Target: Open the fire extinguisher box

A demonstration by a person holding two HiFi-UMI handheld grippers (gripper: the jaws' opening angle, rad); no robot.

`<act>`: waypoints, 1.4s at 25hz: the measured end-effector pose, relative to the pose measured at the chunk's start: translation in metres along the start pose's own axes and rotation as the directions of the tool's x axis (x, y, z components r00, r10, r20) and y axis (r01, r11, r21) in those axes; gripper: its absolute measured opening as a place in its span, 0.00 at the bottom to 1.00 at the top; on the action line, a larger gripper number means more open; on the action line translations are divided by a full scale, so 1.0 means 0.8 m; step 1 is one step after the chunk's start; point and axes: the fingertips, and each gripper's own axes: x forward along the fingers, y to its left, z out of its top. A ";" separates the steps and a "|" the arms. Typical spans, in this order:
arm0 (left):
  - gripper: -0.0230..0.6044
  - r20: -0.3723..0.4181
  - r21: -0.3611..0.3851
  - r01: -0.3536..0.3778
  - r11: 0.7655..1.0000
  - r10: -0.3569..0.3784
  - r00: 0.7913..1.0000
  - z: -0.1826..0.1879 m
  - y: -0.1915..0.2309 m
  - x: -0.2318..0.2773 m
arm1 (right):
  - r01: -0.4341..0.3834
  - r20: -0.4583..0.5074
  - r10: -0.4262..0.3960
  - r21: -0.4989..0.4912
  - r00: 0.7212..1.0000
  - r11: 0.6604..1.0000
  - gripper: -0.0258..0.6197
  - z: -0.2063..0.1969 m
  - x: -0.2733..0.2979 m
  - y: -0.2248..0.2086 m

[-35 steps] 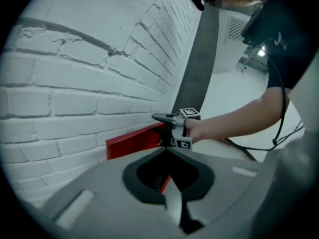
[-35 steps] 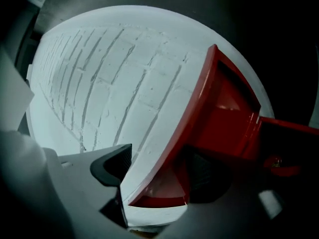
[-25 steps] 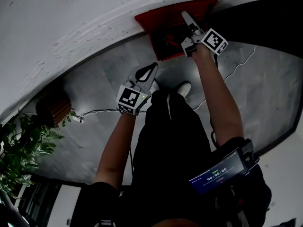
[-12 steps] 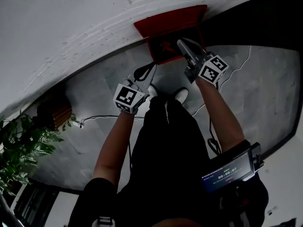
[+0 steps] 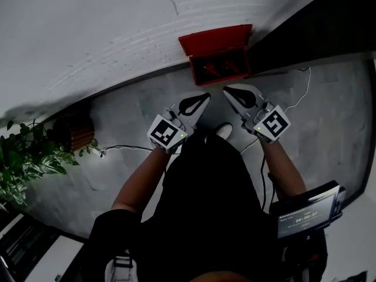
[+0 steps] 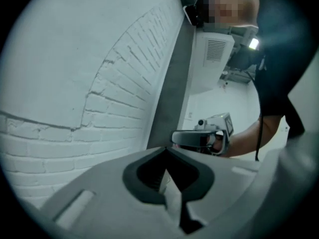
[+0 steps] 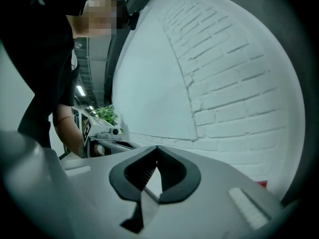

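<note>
The red fire extinguisher box (image 5: 218,64) stands on the floor against the white brick wall, its lid (image 5: 215,39) tilted up and back. Red extinguishers (image 5: 221,69) show inside. Both grippers hang in front of the box, apart from it. My left gripper (image 5: 204,97) is shut and holds nothing; in its own view the jaws meet at the left gripper (image 6: 166,148) tip. My right gripper (image 5: 226,91) is shut and holds nothing too, its right gripper (image 7: 157,147) tips touching. A red sliver of the box (image 7: 261,184) shows low right in the right gripper view.
The white brick wall (image 5: 117,28) runs behind the box. A potted plant (image 5: 26,166) and a brown slatted round object (image 5: 73,135) sit at the left. Cables (image 5: 120,148) trail over the grey floor. A screen device (image 5: 305,216) hangs at the person's right hip.
My right gripper has come away from the box lid and drawn back toward the person, level with the left gripper. The left gripper has moved a little toward the box. The lid stays up.
</note>
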 end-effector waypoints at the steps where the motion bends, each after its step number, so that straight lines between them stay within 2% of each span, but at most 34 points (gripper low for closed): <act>1: 0.04 0.009 0.008 0.003 1.000 -0.003 1.000 0.013 -0.014 -0.003 | -0.008 0.000 0.008 -0.008 1.000 1.000 0.05 0.014 -0.008 0.013; 6: 0.04 0.054 0.059 0.018 0.998 -0.021 0.998 0.059 -0.068 -0.018 | -0.040 0.025 0.042 -0.056 0.999 0.998 0.05 0.059 -0.043 0.061; 13: 0.04 0.066 0.086 -0.002 0.996 -0.003 0.998 0.087 -0.107 -0.035 | -0.054 0.045 0.057 -0.078 0.997 0.995 0.05 0.099 -0.079 0.098; 25: 0.04 0.146 0.145 -0.021 0.989 0.000 0.989 0.117 -0.109 -0.042 | -0.046 0.065 0.056 -0.159 0.996 0.986 0.05 0.124 -0.073 0.105; 35: 0.04 0.131 0.135 -0.006 0.991 -0.012 0.991 0.137 -0.108 -0.041 | -0.045 0.073 0.058 -0.163 0.996 0.986 0.05 0.126 -0.068 0.105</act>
